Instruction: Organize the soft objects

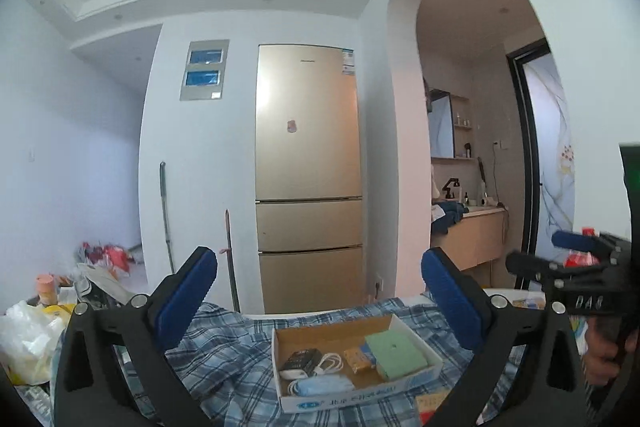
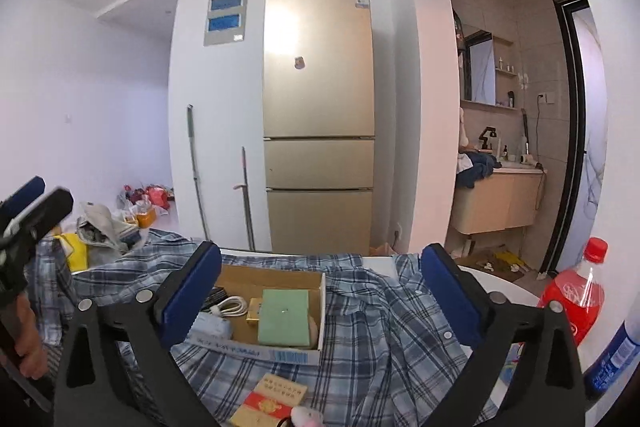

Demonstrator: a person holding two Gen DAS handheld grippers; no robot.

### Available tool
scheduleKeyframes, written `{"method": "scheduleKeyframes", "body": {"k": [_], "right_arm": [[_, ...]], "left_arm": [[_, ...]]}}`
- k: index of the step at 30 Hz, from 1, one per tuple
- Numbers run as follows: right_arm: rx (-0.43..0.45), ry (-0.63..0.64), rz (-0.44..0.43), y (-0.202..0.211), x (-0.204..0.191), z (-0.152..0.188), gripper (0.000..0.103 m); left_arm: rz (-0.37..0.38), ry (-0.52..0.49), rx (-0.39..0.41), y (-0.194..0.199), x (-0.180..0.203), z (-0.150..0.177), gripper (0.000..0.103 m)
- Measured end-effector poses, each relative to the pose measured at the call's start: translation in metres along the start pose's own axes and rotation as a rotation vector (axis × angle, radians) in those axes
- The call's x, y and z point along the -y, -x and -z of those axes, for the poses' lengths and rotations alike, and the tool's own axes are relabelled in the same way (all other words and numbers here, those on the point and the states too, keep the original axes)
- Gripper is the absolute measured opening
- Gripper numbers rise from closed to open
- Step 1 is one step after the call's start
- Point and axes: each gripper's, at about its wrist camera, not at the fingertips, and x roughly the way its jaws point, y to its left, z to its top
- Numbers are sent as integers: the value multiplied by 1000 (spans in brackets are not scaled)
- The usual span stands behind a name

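A blue plaid shirt [image 1: 224,359] lies crumpled over the white table; it also shows in the right wrist view [image 2: 380,327]. On it stands a shallow cardboard box [image 1: 394,383] [image 2: 310,355] that holds a green cloth [image 1: 396,351] [image 2: 285,315], a blue face mask [image 1: 320,387], a white cable [image 1: 330,363] and small packets. My left gripper [image 1: 320,301] is open and empty above the box. My right gripper [image 2: 320,293] is open and empty above the box and shirt. A small pink plush [image 2: 306,417] peeks in at the bottom edge.
A red soda bottle [image 2: 572,299] and a blue bottle [image 2: 612,359] stand at the right of the table. A red and yellow packet [image 2: 268,401] lies near the front. Plastic bags [image 1: 28,343] and clutter sit at the left. A gold fridge [image 1: 308,163] stands behind.
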Motion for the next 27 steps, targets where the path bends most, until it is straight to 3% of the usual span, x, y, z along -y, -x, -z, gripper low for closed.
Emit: {"method": "scheduleKeyframes", "body": {"k": [5,9,16,27], "right_arm": [[57,9,10,14,2,15,103],[87,-12,17,17,8,29,102],[125,16,25,23,9,52,103],[74,71,38,13,-4,75,102]], "left_arm": [[37,-56,-7,13,17,16,103],[22,-62,19,21,23,33,103],[25,-31,-90,2,22,63,103],[19,16,-162,-13,11,77,103]]}}
